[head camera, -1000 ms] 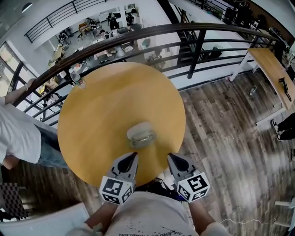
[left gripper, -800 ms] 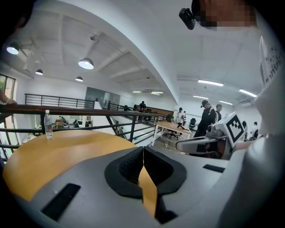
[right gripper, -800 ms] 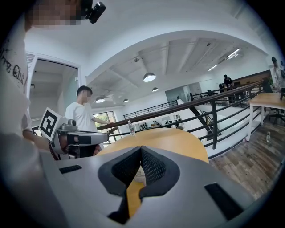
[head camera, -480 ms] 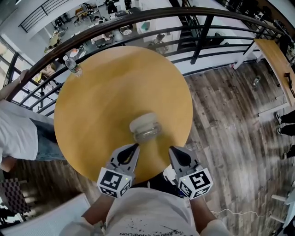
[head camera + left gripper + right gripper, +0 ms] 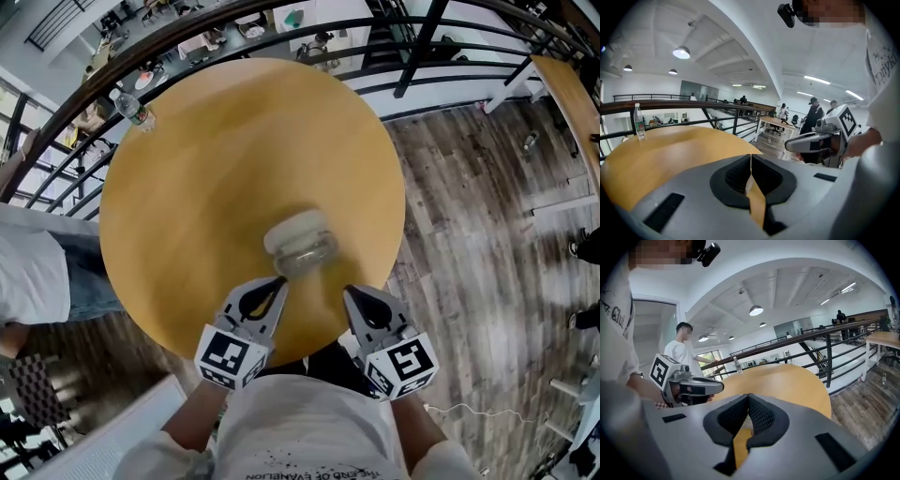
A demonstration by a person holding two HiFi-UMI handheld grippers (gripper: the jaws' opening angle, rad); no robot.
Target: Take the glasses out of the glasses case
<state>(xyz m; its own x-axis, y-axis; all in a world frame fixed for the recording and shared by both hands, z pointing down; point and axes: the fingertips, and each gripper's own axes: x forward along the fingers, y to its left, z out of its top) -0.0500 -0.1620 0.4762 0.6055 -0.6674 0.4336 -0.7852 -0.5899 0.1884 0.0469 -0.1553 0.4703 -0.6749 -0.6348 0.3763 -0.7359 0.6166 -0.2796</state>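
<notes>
Down at the near edge, the left gripper and right gripper hover side by side over the rim of the round yellow table. Both point forward, a little apart from each other. In the left gripper view the fingers are pressed together with nothing between them. It's the same on the right, fingers closed and empty. Just beyond the two tips, not touched by either, sits the pale glasses case, flat on the table near its front edge. Across at the far left rim stands a plastic bottle, upright. Behind it runs the dark railing, and a bystander in a white shirt stands at the left.
</notes>
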